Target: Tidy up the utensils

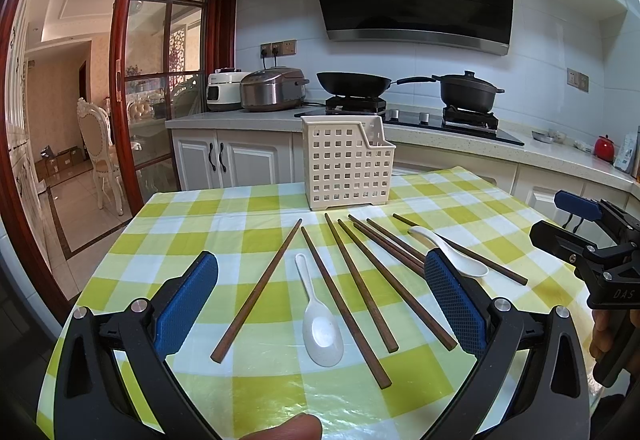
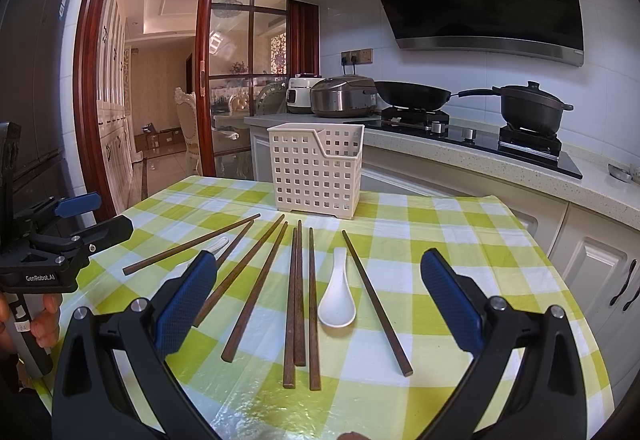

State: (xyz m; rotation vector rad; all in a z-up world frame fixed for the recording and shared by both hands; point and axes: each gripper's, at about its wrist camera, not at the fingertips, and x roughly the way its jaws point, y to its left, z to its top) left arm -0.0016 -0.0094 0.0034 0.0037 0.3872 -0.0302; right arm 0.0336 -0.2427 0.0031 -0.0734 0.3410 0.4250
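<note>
Both grippers, left gripper [image 1: 320, 300] and right gripper [image 2: 318, 298], hang wide open, holding nothing; slim dark wooden chopsticks [image 1: 360, 284] and two glossy white spoons [image 1: 320, 324] lie fanned on the checkered plastic tabletop [image 1: 208, 216]; cream perforated basket [image 1: 344, 164] stands behind them, well apart.

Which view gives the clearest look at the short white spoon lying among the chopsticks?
The right wrist view: the short white spoon lies whole and unobstructed between the chopsticks. In the left wrist view the same spoon is farther off, and the left tool's blue pad covers part of it.
</note>
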